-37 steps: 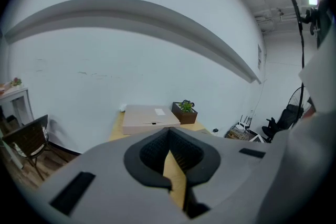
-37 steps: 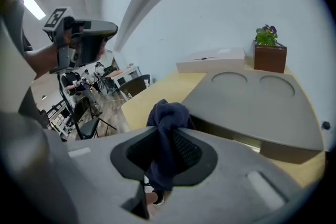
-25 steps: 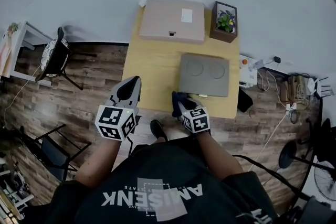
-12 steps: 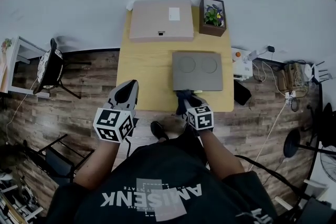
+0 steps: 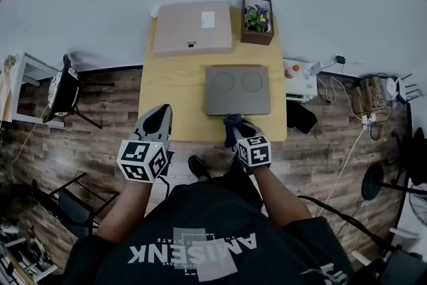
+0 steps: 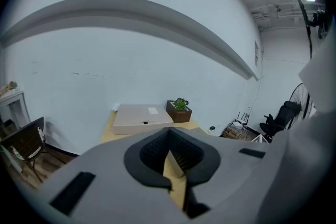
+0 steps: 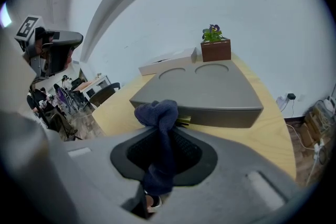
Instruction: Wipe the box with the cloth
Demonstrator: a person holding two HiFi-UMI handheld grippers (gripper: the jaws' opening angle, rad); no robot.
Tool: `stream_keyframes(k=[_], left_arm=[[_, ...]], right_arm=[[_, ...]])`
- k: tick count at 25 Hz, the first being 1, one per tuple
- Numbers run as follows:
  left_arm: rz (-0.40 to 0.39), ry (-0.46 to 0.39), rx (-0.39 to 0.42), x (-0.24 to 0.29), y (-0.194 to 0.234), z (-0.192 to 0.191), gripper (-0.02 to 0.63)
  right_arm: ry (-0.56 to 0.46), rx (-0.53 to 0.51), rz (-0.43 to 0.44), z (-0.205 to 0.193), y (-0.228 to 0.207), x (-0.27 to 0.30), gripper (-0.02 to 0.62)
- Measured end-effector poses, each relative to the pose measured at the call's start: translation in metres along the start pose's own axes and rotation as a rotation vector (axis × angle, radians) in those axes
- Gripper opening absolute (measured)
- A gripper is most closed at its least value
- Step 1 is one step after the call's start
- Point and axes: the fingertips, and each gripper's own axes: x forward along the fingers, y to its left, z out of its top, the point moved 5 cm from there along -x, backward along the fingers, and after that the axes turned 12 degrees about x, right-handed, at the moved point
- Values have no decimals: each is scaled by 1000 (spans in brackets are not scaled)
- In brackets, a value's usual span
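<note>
Right gripper (image 7: 166,131): clenched on the dark blue cloth (image 7: 157,113). The cloth runs up between your jaws and bunches into a knot above the tips. A tail hangs down behind them.

Grey box (image 7: 210,86): lies flat on the yellow tabletop (image 7: 273,128), straight ahead of your right gripper, with its near edge just beyond the tips. It has two shallow round dents in its top. The cloth's knot overlaps the box's near left corner in the right gripper view; you cannot tell from here whether they touch. In the head view the cloth (image 5: 231,122) sits right at the box's (image 5: 237,90) near edge, with your right gripper (image 5: 235,131) just behind it at the tabletop's (image 5: 173,83) front edge.

Left gripper (image 6: 168,134): jaws drawn together, tips meeting, nothing between them. In the head view it (image 5: 163,110) hangs over the tabletop's near left part, with the grey box ahead and to its right, well apart from it.

Beyond the left gripper, at the far edge against the wall: a flat cardboard box (image 6: 139,117) with a white label. Just right of it stands a dark wooden planter (image 6: 179,111) with a small flowering plant. From the right gripper both lie past the grey box, the cardboard box (image 7: 168,64) to the left and the planter (image 7: 215,49) straight ahead.
</note>
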Motion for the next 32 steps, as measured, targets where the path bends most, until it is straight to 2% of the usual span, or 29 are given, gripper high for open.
stream_keyframes(k=[11, 17, 28, 32], left_arm=[[77, 9, -36, -3, -31, 6, 0], [112, 31, -48, -2, -44, 3, 2], [120, 60, -35, -3, -61, 4, 2], [118, 38, -33, 0, -56, 7, 2]], right_arm=[[43, -35, 46, 6, -39, -20, 72], [35, 2, 22, 10, -73, -31, 72], [18, 39, -27, 12, -121, -55, 72], [1, 78, -68, 13, -137, -66, 72]])
